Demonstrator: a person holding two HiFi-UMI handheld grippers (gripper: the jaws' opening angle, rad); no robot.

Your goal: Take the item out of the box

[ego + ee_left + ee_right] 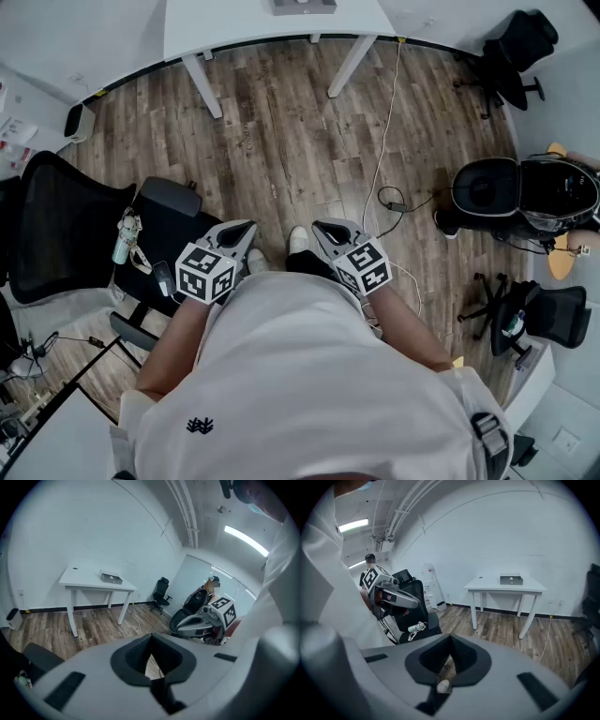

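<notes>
A small grey box (pixel 305 6) sits on a white table (pixel 234 23) at the far side of the room; what it holds cannot be seen. The same box (pixel 110 577) shows in the left gripper view, and the box (pixel 511 579) in the right gripper view too. Both grippers are held close to the person's body, pointing toward the table and far from it. My left gripper (pixel 246 228) has its jaws together with nothing between them, as does my right gripper (pixel 323 228). The left gripper (pixel 151 637) and right gripper (pixel 451 638) each show closed pads in their own views.
Wood floor lies between me and the table. A black mesh office chair (pixel 56 225) with a bottle (pixel 124 239) on its seat stands close at my left. A white cable (pixel 384 141) runs across the floor. More black chairs (pixel 520 42) and dark equipment (pixel 487 192) stand at the right.
</notes>
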